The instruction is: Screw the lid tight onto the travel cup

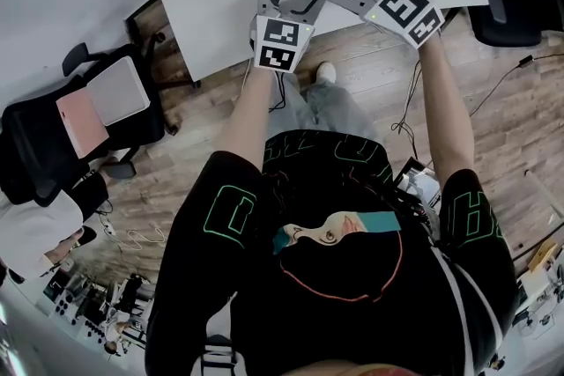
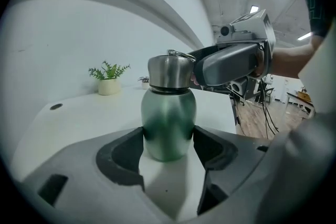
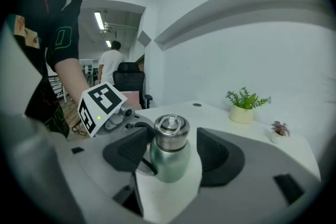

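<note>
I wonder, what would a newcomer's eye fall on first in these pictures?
A green travel cup with a shiny steel lid stands on the white table. The left gripper has its jaws against the cup's body, while the right gripper has its jaws apart around the lid.

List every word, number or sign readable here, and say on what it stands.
"0": green outline on the shirt sleeve.
Other sleeve: 6 or 9, unclear.
Green print across the shirt's back: too distorted to read.
Marker cube, left, right: square patterns only, no letters.
Cup: no label shows.
</note>
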Demonstrator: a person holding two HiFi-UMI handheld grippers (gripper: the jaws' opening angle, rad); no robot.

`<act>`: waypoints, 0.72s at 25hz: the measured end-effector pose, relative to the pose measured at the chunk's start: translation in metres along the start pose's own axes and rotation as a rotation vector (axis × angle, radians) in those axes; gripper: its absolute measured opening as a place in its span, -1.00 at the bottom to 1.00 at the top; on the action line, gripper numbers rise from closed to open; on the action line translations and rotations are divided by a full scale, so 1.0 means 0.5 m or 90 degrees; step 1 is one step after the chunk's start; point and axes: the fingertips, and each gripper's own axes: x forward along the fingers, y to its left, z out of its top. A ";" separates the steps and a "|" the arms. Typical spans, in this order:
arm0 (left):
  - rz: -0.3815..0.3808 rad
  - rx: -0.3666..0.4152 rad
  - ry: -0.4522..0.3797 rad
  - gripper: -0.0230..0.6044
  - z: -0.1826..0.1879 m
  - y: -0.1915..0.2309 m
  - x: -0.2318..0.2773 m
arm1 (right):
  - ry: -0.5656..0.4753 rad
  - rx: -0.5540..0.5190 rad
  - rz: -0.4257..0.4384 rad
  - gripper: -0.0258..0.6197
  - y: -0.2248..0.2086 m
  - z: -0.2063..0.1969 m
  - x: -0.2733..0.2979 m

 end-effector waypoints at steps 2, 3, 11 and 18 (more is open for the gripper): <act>-0.001 0.000 0.002 0.06 0.000 0.001 0.001 | 0.001 -0.004 0.021 -0.01 -0.001 0.005 0.009; -0.004 0.001 0.004 0.06 -0.001 0.000 0.001 | -0.001 -0.005 0.027 -0.10 -0.001 0.008 0.013; -0.003 -0.002 0.004 0.06 -0.005 0.002 0.002 | -0.038 0.021 -0.041 -0.22 -0.002 0.013 0.017; 0.005 -0.002 0.008 0.06 -0.013 0.005 0.003 | -0.035 0.082 -0.282 -0.22 -0.003 0.004 0.021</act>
